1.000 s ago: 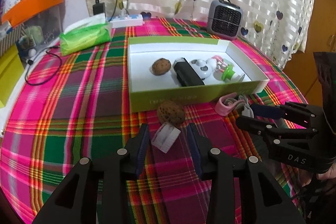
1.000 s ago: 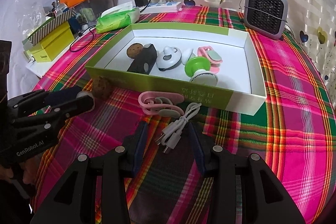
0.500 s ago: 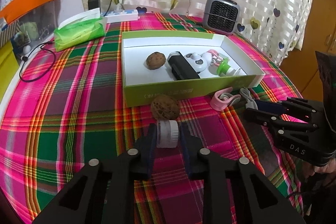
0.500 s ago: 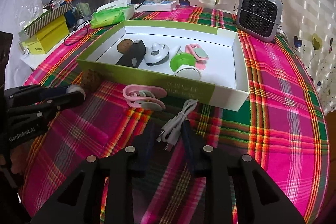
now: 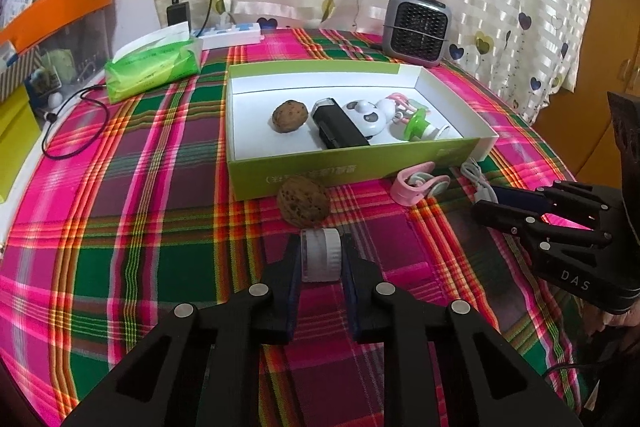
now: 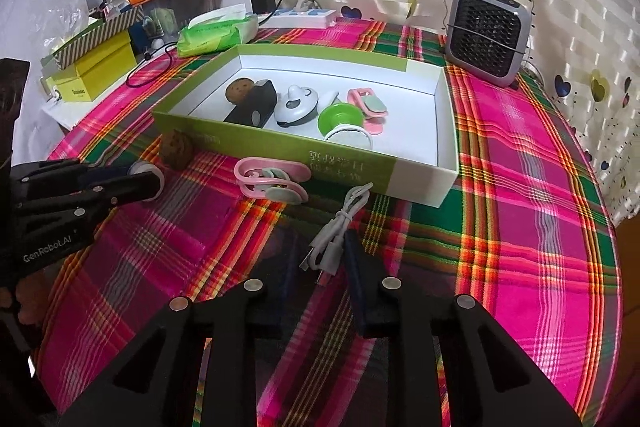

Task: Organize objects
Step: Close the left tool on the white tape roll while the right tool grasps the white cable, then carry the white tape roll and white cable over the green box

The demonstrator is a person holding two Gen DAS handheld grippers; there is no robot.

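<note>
Left gripper (image 5: 320, 259): fingers clamped on small white jar (image 5: 321, 254). Right gripper (image 6: 318, 267): fingers narrow around white cable (image 6: 336, 231), contact unclear.

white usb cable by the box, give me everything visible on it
The white USB cable is a short cord, loosely folded into a bundle, with glossy plastic-looking sheathing and connectors at the near end. It lies on the plaid tablecloth just in front of the green box, right of the pink clip, apparently apart from both. Its near end sits between the fingers of the right gripper; the right finger looks against it, but full closure is unclear.
</note>
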